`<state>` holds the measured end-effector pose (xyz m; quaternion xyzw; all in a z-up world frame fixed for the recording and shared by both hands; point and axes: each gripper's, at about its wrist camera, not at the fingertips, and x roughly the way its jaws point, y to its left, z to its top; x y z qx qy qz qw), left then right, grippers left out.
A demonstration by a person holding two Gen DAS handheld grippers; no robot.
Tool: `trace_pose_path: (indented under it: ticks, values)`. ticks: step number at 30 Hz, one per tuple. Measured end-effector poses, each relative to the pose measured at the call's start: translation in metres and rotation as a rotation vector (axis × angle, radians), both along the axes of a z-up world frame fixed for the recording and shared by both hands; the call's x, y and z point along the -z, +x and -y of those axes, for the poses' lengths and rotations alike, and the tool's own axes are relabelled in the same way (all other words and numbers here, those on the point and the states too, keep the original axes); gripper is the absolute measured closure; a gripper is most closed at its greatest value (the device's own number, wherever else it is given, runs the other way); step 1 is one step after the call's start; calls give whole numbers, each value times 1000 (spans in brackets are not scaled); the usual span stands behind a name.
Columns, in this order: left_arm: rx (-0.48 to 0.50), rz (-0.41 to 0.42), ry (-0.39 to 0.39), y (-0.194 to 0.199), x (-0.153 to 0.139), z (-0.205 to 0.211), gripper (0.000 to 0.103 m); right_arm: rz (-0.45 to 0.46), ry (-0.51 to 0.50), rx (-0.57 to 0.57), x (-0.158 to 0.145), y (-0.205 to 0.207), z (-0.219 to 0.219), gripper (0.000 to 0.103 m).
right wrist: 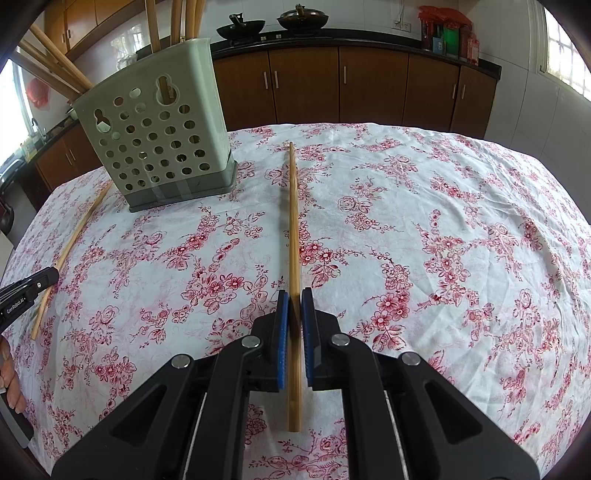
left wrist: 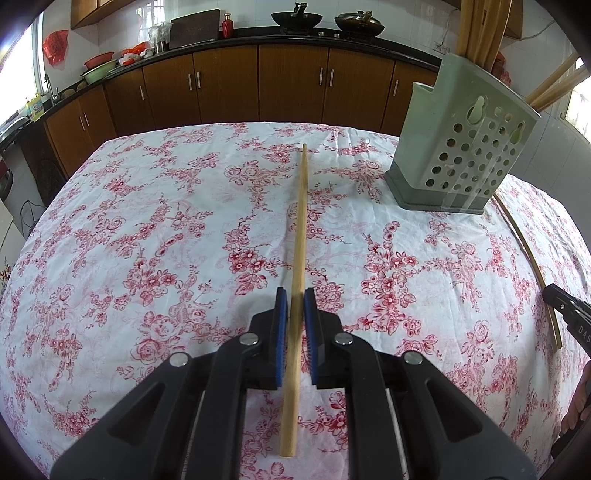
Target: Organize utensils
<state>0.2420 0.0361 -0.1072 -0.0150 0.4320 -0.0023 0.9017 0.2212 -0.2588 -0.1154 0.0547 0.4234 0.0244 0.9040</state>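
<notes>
Here, round pale chopstick [left wrist: 298, 236] in blue-padded left tool [left wrist: 295, 295], perforated holder [left wrist: 458, 147]

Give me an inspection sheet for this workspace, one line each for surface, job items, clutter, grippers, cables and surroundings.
Surface: table under a white cloth with red flowers, somewhat wrinkled.
Job's things: pale green perforated holder stands upright with several chopsticks in it; one chopstick in the left gripper, another chopstick in the right gripper.
Clutter: nothing seen on the cloth.
Grippers: left gripper shut on its chopstick; right gripper shut on its own.
Cables: a dark cable beside the table at the left edge.
Surroundings: brown cabinets, two woks on the counter, windows at both sides.
</notes>
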Motion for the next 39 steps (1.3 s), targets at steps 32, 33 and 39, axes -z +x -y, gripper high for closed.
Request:
trace_pose_path:
  ticks: [32, 33, 39]
  values:
    - [48, -1, 25, -21, -11, -5, 94, 49, 39, 14, -16, -13, 9, 95]
    - [49, 12, 20, -24, -17, -6, 94, 66, 42, 16, -22, -15, 10, 95]
    - [82, 162, 3, -41, -77, -4, 95, 201, 58, 28, -72, -27, 19, 95]
